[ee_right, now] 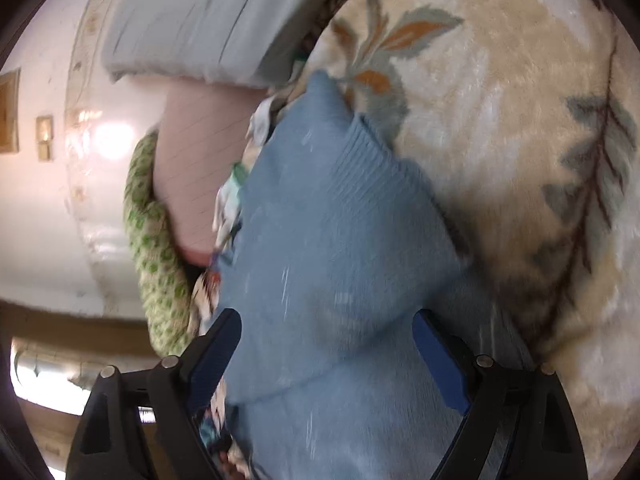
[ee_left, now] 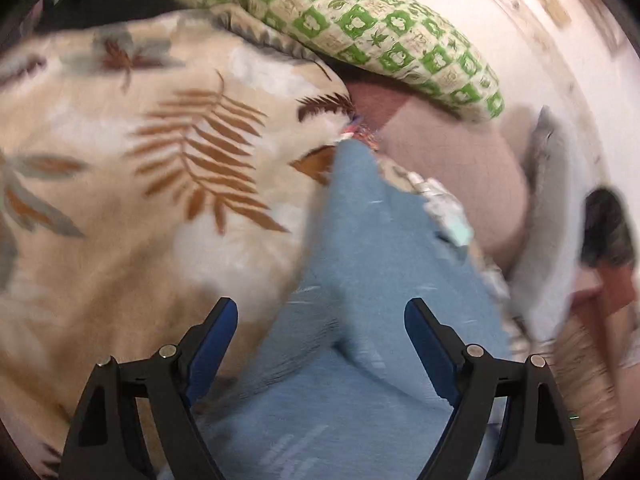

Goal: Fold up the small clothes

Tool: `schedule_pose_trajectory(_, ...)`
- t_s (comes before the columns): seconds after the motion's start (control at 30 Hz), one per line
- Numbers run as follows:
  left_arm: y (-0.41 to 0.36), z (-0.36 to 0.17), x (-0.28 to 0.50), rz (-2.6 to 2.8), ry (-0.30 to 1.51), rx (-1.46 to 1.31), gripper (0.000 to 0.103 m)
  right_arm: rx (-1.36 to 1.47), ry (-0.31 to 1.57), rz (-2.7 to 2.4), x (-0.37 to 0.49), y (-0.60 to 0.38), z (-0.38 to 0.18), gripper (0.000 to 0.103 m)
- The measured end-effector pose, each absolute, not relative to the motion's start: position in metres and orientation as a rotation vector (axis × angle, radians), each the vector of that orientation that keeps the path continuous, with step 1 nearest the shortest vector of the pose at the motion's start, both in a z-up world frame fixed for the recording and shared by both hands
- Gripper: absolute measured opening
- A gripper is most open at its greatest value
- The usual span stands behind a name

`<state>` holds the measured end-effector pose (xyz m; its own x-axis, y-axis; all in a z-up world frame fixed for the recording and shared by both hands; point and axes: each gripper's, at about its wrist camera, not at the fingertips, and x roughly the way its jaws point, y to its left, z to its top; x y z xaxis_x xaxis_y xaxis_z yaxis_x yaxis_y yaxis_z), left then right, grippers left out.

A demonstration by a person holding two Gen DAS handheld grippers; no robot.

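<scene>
The blue garment [ee_right: 344, 216] is matt ribbed knit cloth; the leaf-print blanket [ee_right: 520, 128] beneath looks plush, fuzzy and faintly shiny.

We see a blue knit garment [ee_left: 360, 264] running from the bottom centre of the left wrist frame up to a narrow end near the middle. It lies on the leaf-patterned blanket, creased, with a fold across its lower part. In the right wrist frame the same blue garment [ee_right: 332, 232] fills the centre, ribbed near its upper edge, blurred.
</scene>
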<state>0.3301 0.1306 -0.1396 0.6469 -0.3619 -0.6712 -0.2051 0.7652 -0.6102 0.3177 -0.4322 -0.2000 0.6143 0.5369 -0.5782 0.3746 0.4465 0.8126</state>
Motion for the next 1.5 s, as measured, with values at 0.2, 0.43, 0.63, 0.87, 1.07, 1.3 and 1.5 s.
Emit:
schedule_pose_trajectory(0.2,0.127,-0.129,0.327,-0.108,0.824,-0.720,0.086,1.016,1.056,-0.049,0.325,-0.435,-0.207,0.016)
schedule_pose_trajectory(0.43,0.098,-0.135,0.327,-0.229,0.849,-0.727,0.086,0.625,0.985,-0.024,0.339,-0.399,-0.131,0.014)
schedule_pose_trajectory(0.63,0.069,-0.129,0.320,-0.328,0.872,-0.643,0.086,0.488,0.840,0.065,0.377,-0.368,-0.056,0.014)
schedule_pose_trajectory(0.87,0.054,-0.135,0.318,-0.357,0.883,-0.595,0.086,0.487,0.693,-0.025,0.389,-0.378,-0.052,0.013)
schedule_pose_trajectory(1.07,0.065,-0.158,0.323,-0.298,0.976,-0.710,0.086,0.557,0.945,-0.192,0.371,-0.412,-0.160,0.045)
schedule_pose_trajectory(1.3,0.074,-0.158,0.320,-0.266,0.967,-0.752,0.086,0.277,0.973,-0.032,0.407,-0.318,-0.100,0.084)
schedule_pose_trajectory(1.5,0.077,-0.154,0.319,-0.278,0.980,-0.764,0.086,0.065,1.190,-0.054,0.476,-0.231,-0.126,0.082)
